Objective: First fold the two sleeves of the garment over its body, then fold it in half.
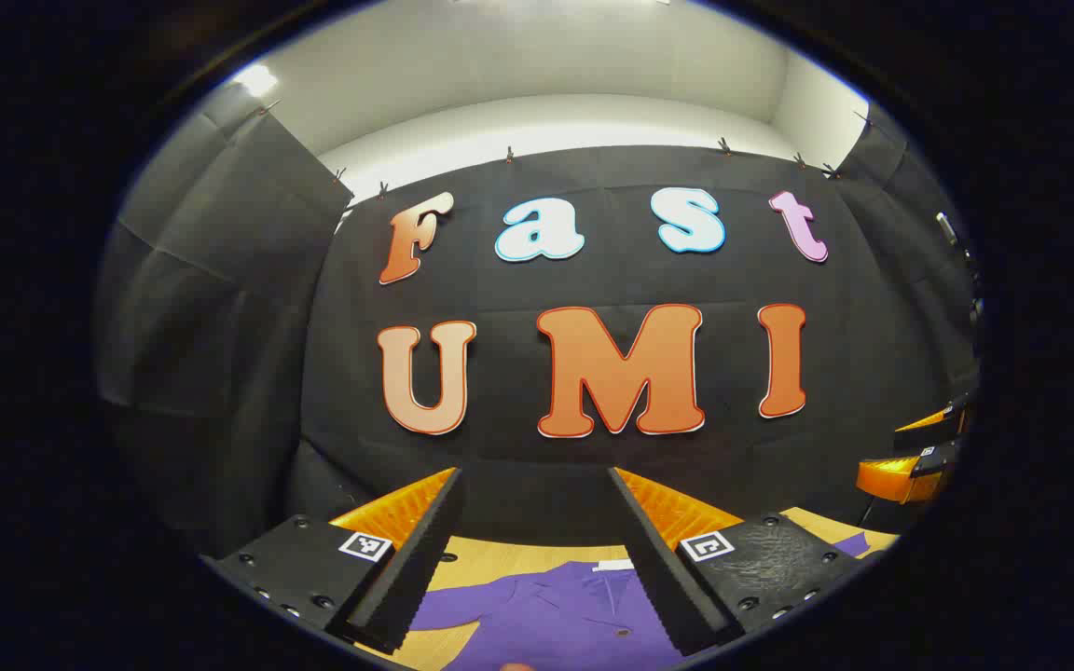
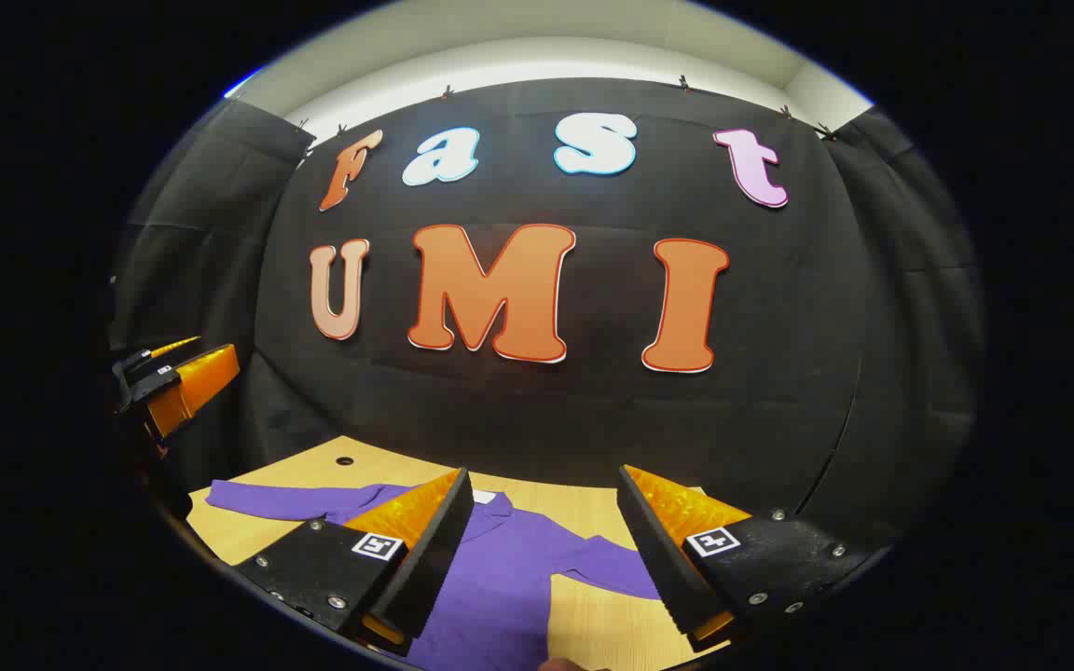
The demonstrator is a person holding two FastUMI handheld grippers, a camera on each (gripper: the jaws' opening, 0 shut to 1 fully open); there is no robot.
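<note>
The garment (image 2: 509,568) lay flat on the table (image 2: 593,624), before the wall (image 2: 779,391), one sleeve (image 2: 276,500) spread left and the other (image 2: 607,568) right. Both grippers (image 1: 532,550) (image 2: 542,550) hung above it, jaws apart, the left gripper (image 2: 169,382) left of the right.

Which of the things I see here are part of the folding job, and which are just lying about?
Part of the job:
purple garment, sleeves spread out
left gripper, open
right gripper, open

Just there:
wooden table
black cloth wall
</note>
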